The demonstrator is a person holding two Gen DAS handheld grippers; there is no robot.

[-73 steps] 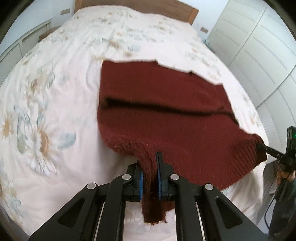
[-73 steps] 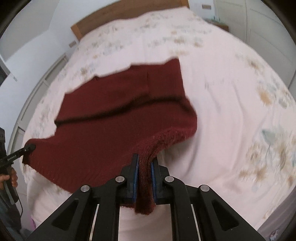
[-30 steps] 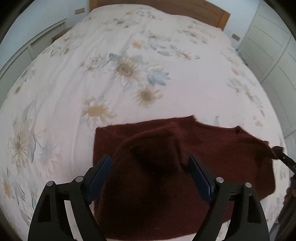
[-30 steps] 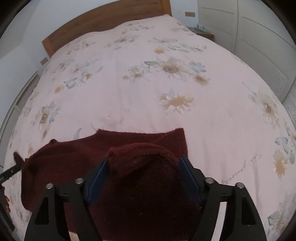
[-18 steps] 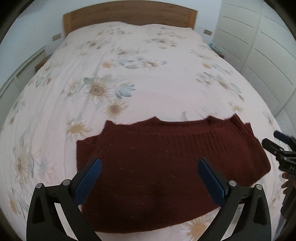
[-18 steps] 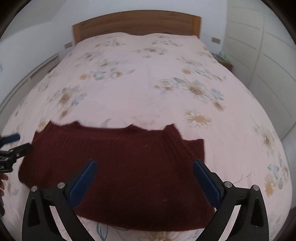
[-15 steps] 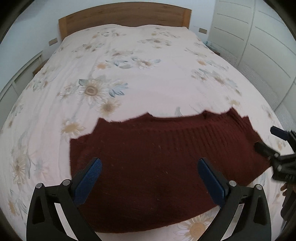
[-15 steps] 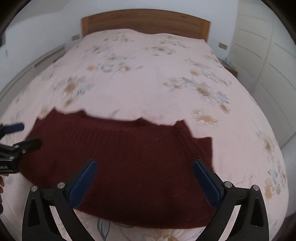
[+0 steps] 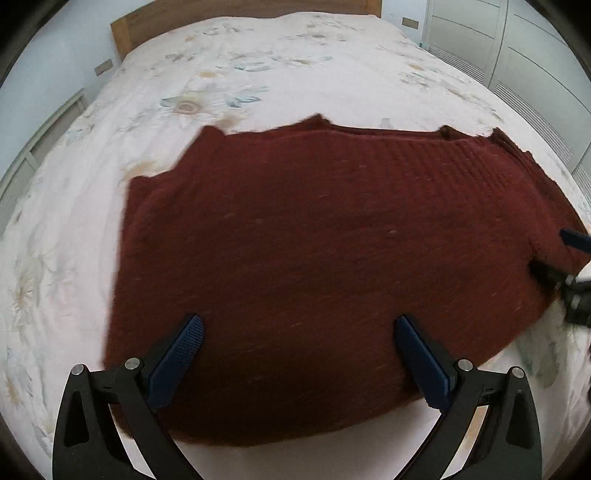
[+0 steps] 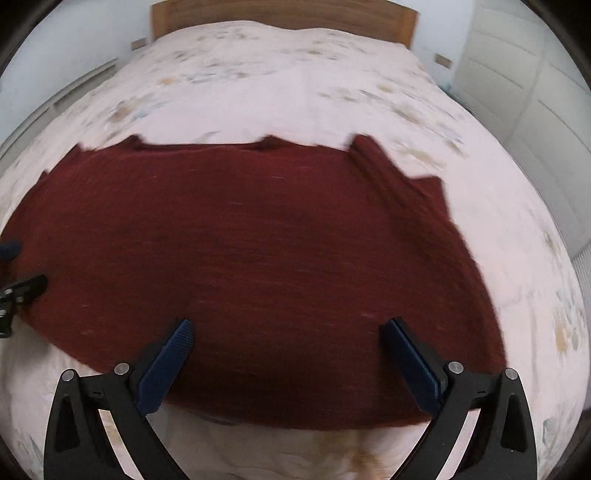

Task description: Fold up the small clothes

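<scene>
A dark red knitted sweater (image 9: 314,251) lies folded flat on the flowered bedspread (image 9: 258,74), and it fills the middle of both wrist views (image 10: 251,258). My left gripper (image 9: 299,325) hangs over the sweater's near left part, jaws wide open with nothing between the blue pads. My right gripper (image 10: 284,326) hangs over the near right part, also open and empty. Each gripper shows at the other view's edge: the right gripper (image 9: 569,280) at the sweater's right end, the left gripper (image 10: 18,280) at its left end. A folded sleeve edge (image 10: 406,192) sticks out at the far right.
The bed (image 10: 295,74) stretches back to a wooden headboard (image 10: 280,14). White wardrobe doors (image 9: 535,55) stand along the right side, and a low white unit (image 9: 40,133) runs along the left. Bare bedspread lies beyond the sweater and on both sides.
Both grippers let go of the sweater's lifted edge and opened wide. The sweater dropped flat into a fold. Both grippers have since sunk closer to it, so it looks larger.
</scene>
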